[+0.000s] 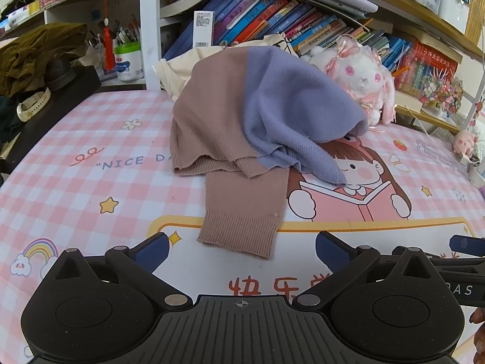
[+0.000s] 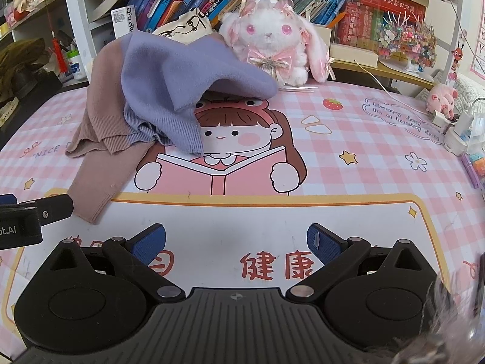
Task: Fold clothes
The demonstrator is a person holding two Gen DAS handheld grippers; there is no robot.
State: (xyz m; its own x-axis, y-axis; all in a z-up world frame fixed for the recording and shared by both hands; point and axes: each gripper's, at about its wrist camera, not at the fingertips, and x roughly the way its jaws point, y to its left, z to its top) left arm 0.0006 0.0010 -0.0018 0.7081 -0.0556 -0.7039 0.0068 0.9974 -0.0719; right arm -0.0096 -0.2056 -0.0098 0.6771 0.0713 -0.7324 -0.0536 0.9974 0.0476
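1 crumpled two-tone sweater (image 1: 242,115) on the desk mat (image 1: 91,182), 1 plush rabbit (image 1: 360,75) behind; 2 grippers, left gripper (image 1: 242,251) and right gripper (image 2: 236,242), wide, empty

left wrist: low over desk's (image 1: 75,188) near edge, faces back bookshelf (image 1: 272,15), tilted down, sweater (image 1: 242,121) close ahead | right wrist: same height, further right, sweater (image 2: 145,97) at left | shared: sweater, plush rabbit (image 1: 360,82), desk mat centre

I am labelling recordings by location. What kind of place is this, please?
Probably a home study desk: a pink checked desk mat, shelves packed with books, and a plush rabbit beside the sweater.
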